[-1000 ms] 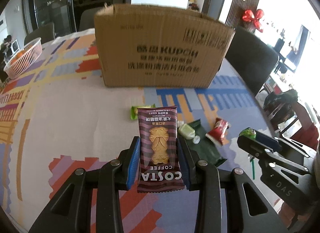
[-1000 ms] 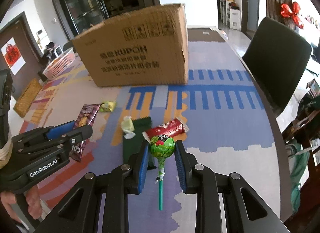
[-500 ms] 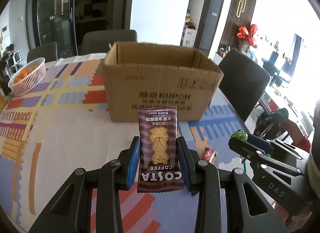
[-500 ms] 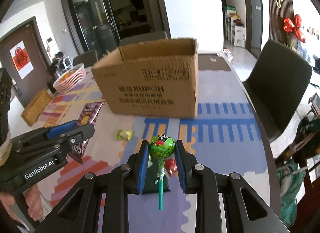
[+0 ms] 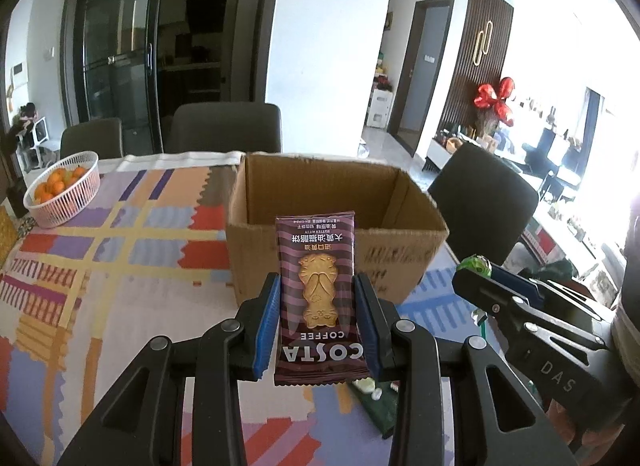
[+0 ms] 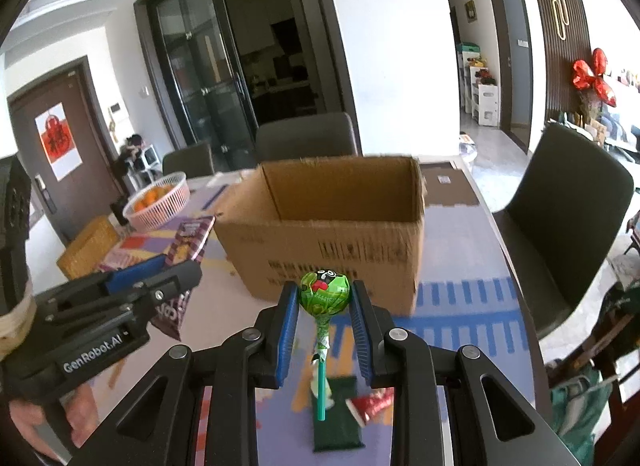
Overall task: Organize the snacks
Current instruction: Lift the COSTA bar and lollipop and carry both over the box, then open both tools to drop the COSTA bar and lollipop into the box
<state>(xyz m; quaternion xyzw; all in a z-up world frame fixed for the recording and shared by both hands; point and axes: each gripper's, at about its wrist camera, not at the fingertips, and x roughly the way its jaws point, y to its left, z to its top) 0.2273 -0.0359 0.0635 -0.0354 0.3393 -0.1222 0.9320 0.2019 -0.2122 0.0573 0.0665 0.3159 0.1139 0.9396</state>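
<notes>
My left gripper [image 5: 317, 286] is shut on a maroon Costa Coffee biscuit packet [image 5: 318, 298], held upright in front of an open cardboard box [image 5: 340, 201]. In the right wrist view that packet [image 6: 188, 242] shows at the left in the left gripper [image 6: 176, 278]. My right gripper [image 6: 325, 298] is shut on a green lollipop [image 6: 325, 292], its stick hanging down between the fingers. The box [image 6: 332, 225] stands just beyond it with its inside in view. The right gripper [image 5: 480, 278] with the lollipop [image 5: 474, 264] shows at the right of the left wrist view.
On the patterned tablecloth [image 5: 100, 266] below lie a dark green packet [image 6: 336, 418], a red wrapped snack [image 6: 372, 404] and a pale sweet [image 5: 366, 384]. A pink basket of oranges [image 5: 64, 193] stands at the far left. Dark chairs [image 6: 560, 225] ring the table.
Both grippers have risen with their snacks, and the box's open top has come into view. The loose snacks on the table have slid down to the bottom of the views.
</notes>
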